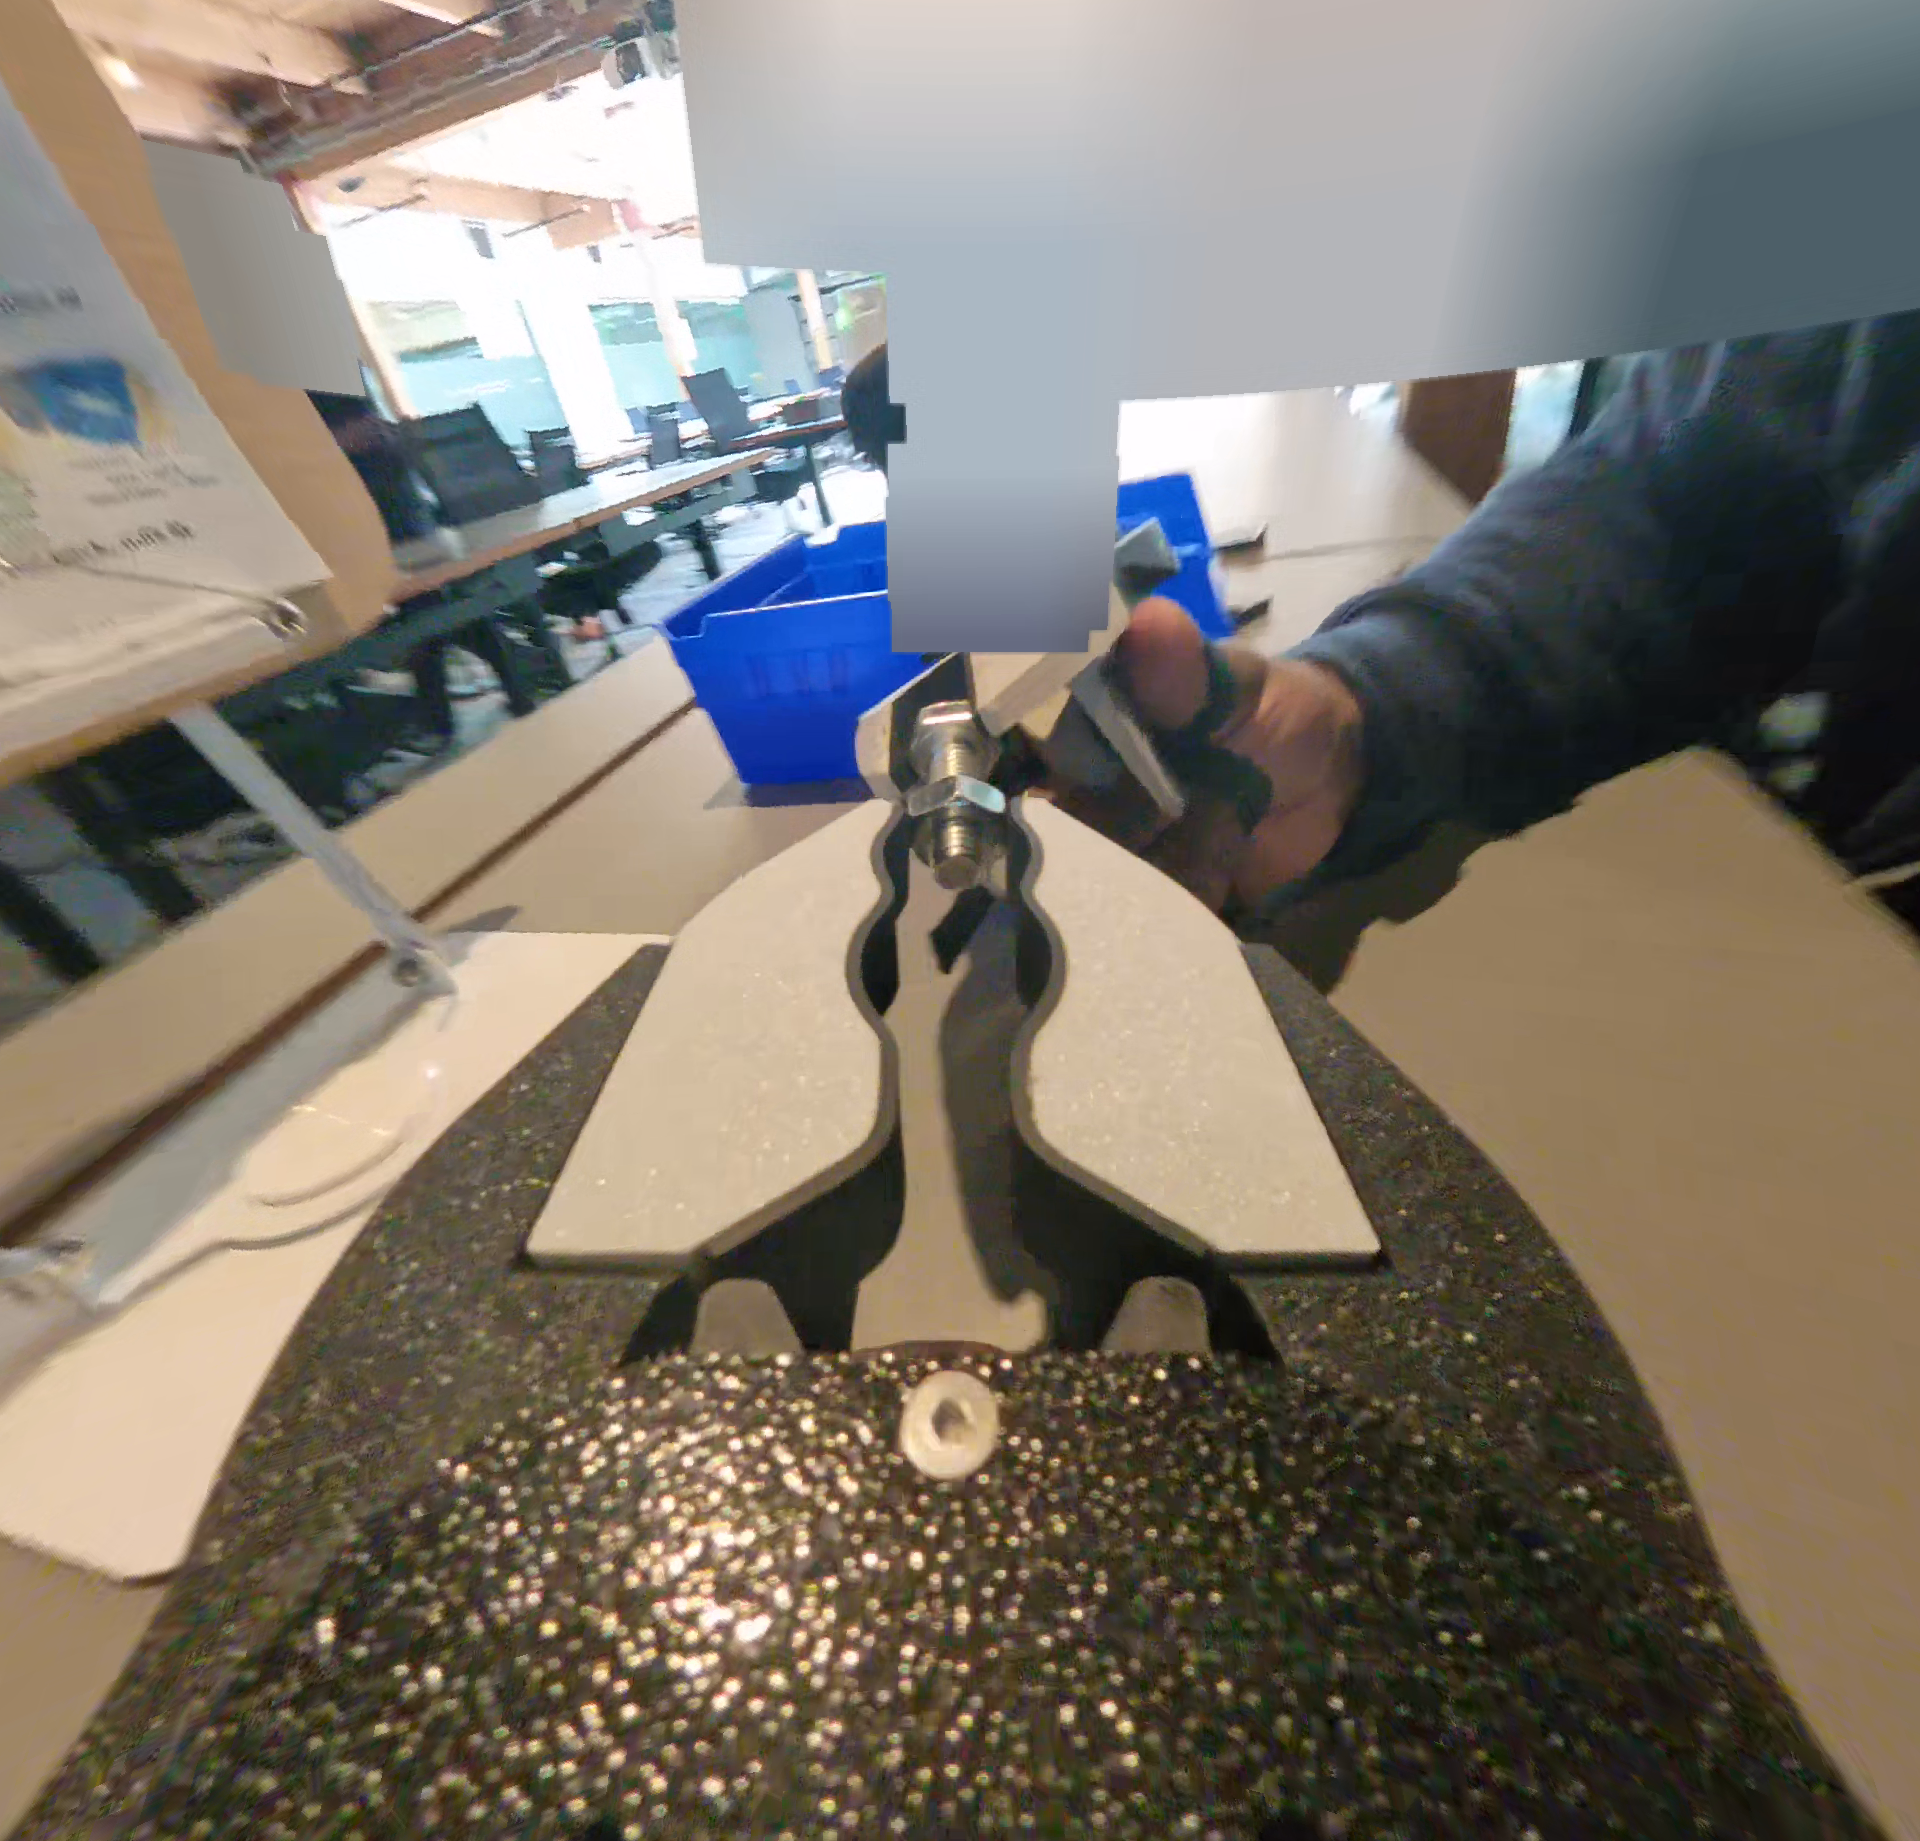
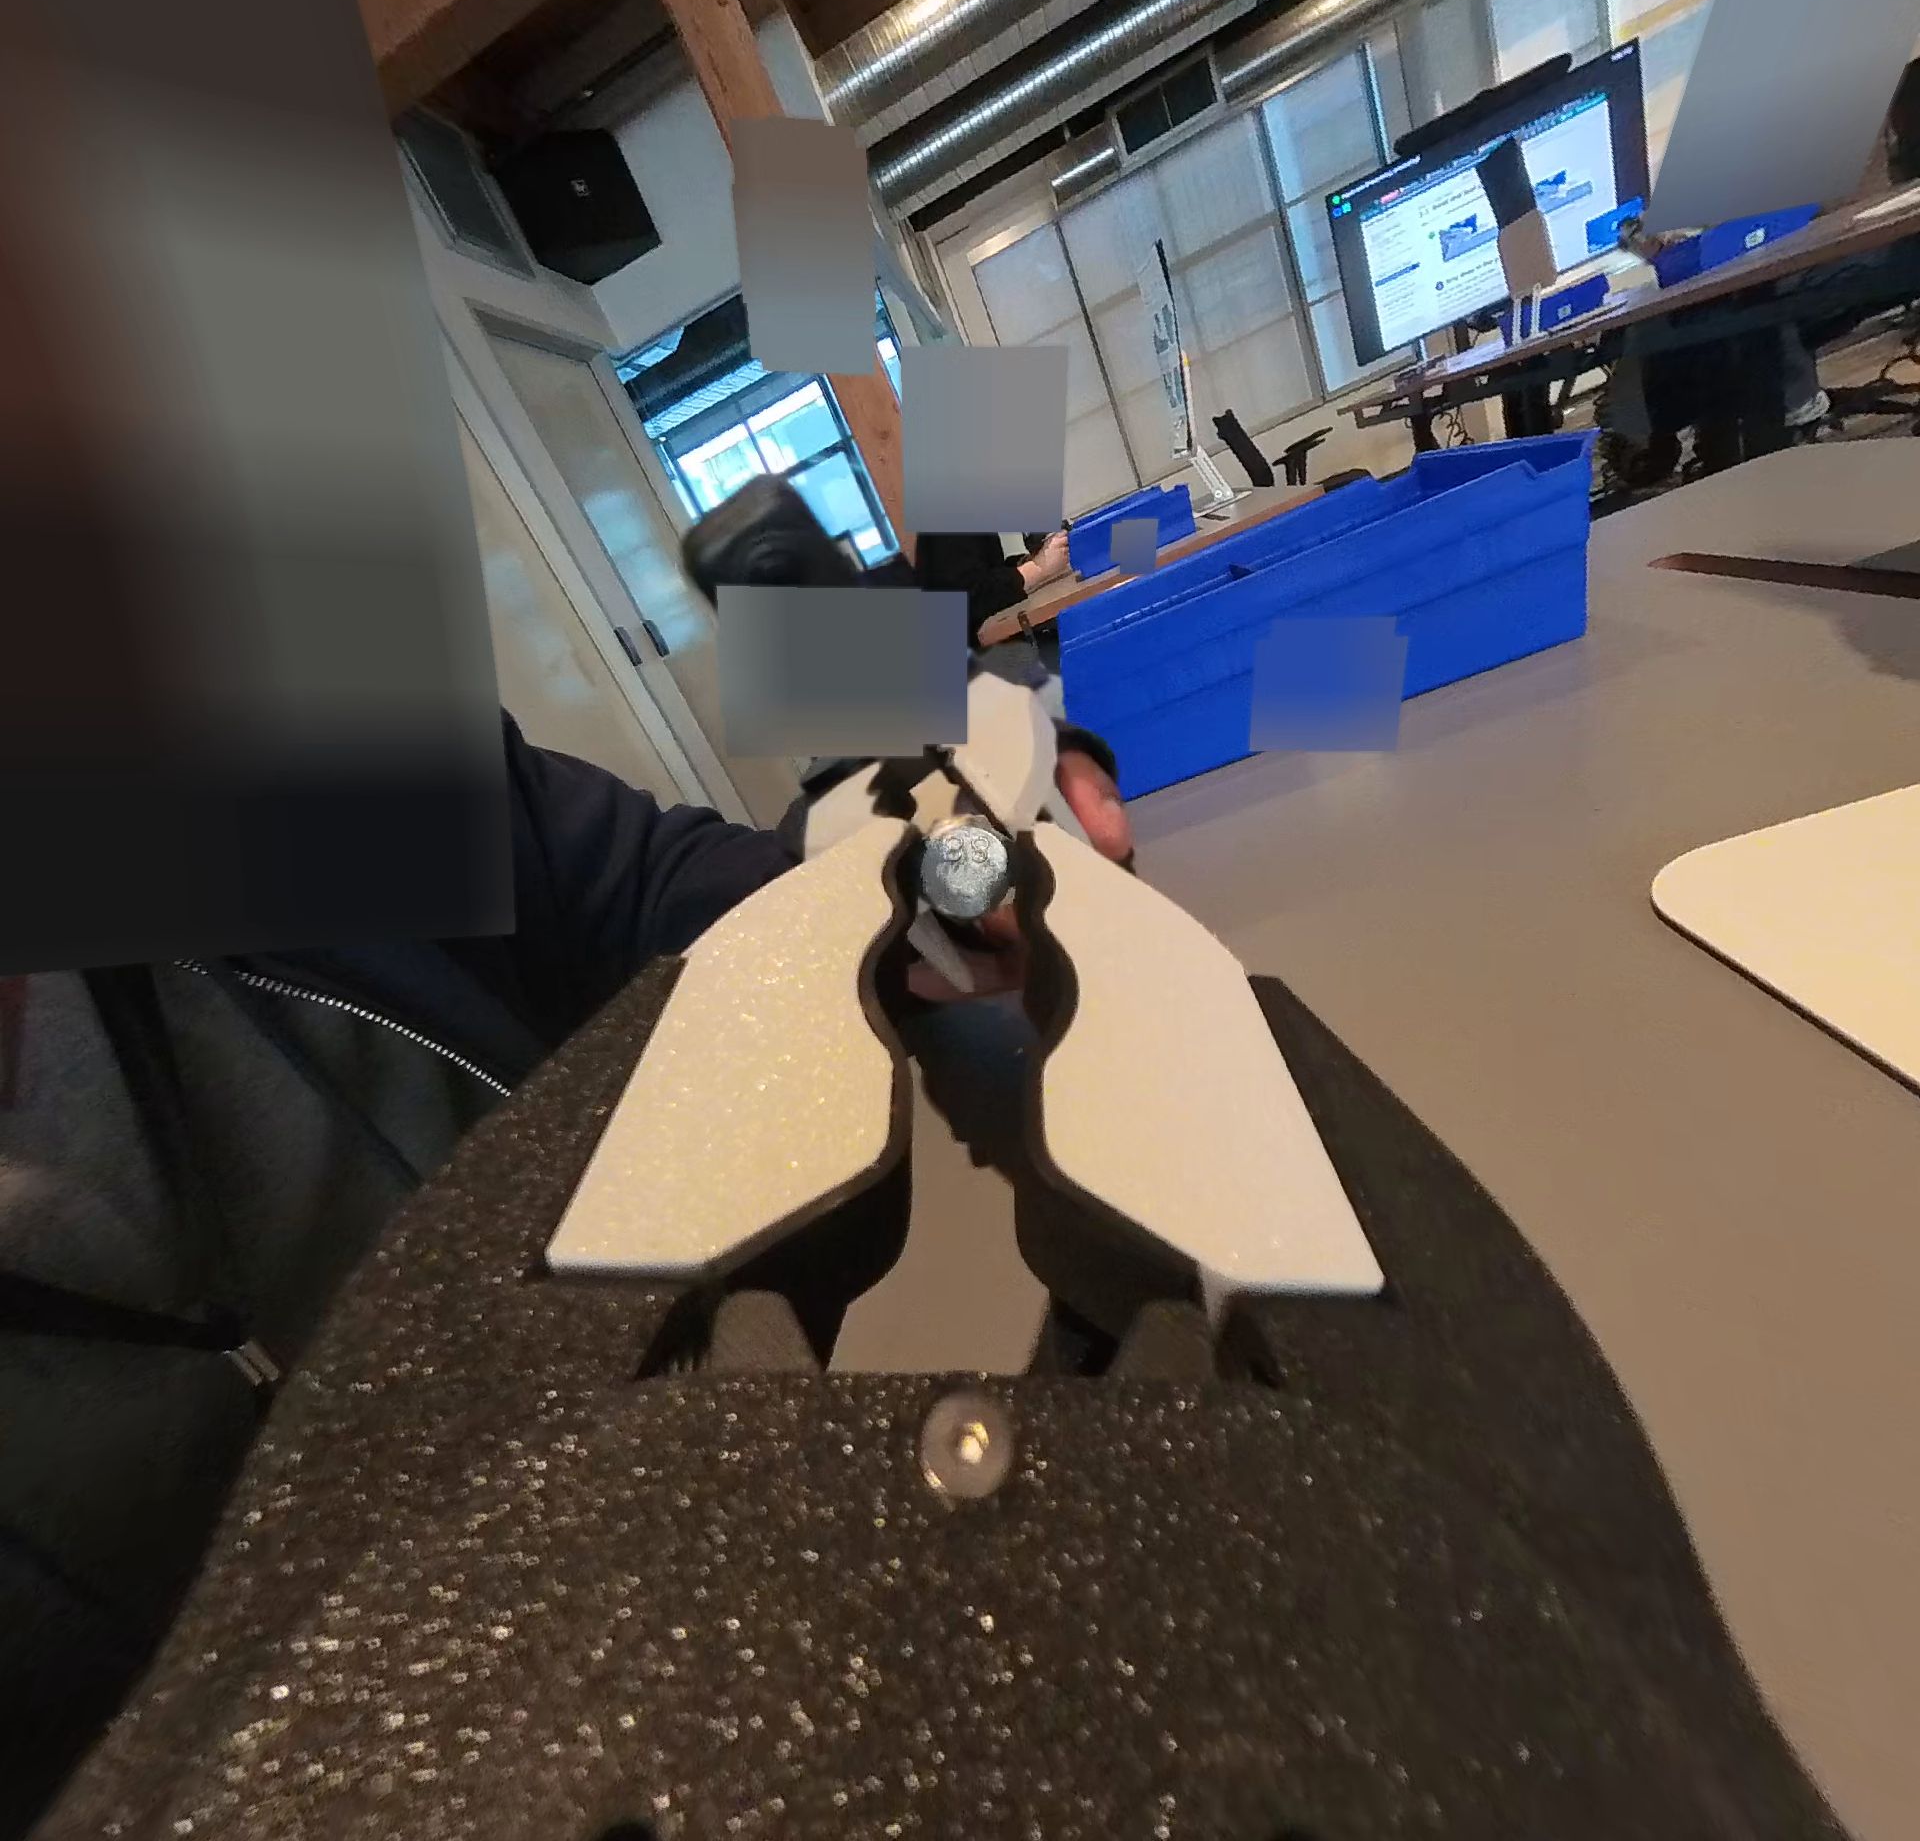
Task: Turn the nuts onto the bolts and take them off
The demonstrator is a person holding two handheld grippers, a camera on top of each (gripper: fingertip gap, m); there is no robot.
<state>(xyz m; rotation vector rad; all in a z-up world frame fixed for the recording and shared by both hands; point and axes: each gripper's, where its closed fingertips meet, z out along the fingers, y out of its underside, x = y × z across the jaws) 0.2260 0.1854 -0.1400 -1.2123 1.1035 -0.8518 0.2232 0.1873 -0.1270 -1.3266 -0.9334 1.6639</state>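
A steel bolt (image 1: 954,851) is held in the air between the two grippers, threaded end toward the left wrist camera. A hex nut (image 1: 956,792) sits partway along its thread. My left gripper (image 1: 956,820) is shut on the nut at its fingertips. My right gripper (image 2: 966,861) is shut on the bolt's hex head (image 2: 966,872), which faces the right wrist camera. The right gripper and the hand (image 1: 1268,752) holding it show beyond the bolt in the left wrist view. The left gripper (image 2: 1013,752) shows beyond the bolt head in the right wrist view.
Blue bins (image 1: 790,669) (image 2: 1330,607) stand on the grey table (image 2: 1455,908) behind the bolt. A cardboard sign on a metal stand (image 1: 135,503) is at the left. A white board (image 2: 1818,939) lies at the right. A person's dark sleeve (image 1: 1610,596) crosses the right side. The tips of both grippers are at nearly the same place.
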